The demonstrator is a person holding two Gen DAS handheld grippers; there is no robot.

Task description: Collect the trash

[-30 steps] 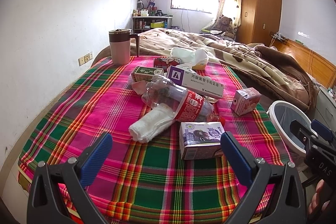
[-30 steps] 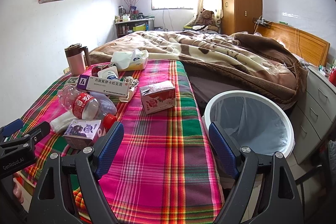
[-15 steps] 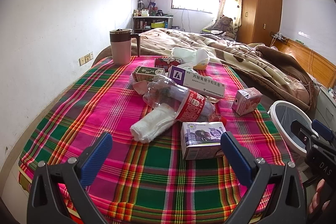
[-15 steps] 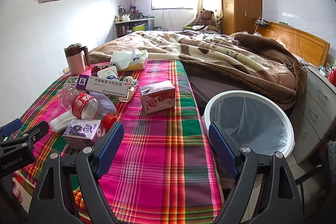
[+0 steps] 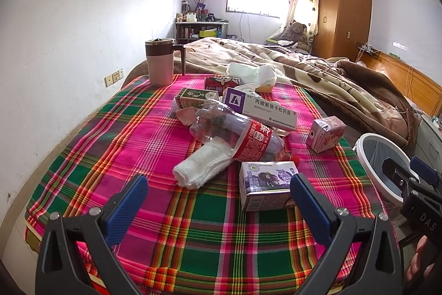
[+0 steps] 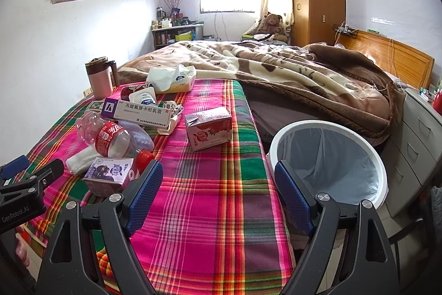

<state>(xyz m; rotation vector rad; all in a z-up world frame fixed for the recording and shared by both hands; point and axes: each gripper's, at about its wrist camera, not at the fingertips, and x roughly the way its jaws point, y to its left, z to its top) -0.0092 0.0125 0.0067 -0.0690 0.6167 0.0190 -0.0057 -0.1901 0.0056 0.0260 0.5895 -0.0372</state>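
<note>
Trash lies on a plaid cloth [image 5: 116, 145] over the bed end: a purple milk carton [image 5: 265, 184], a crushed plastic bottle with red label [image 5: 237, 134], a folded white towel [image 5: 204, 165], a long white medicine box [image 5: 262, 108], a pink carton [image 5: 324, 133] and a green-white carton [image 5: 196, 97]. My left gripper [image 5: 218, 201] is open and empty, just short of the purple carton. My right gripper [image 6: 218, 195] is open and empty over the cloth's right edge, beside the white bin [image 6: 328, 156]. The pink carton [image 6: 208, 127] lies ahead of it.
A pink lidded mug [image 5: 160, 62] stands at the cloth's far left. A tissue pack [image 5: 251, 73] lies at the far edge by a brown blanket [image 6: 290, 73]. Drawers [image 6: 414, 140] stand right of the bin. A wall runs along the left.
The left wrist view has drifted slightly, with the trash shifting a little right in frame. The right gripper has barely moved. Both grippers stay open.
</note>
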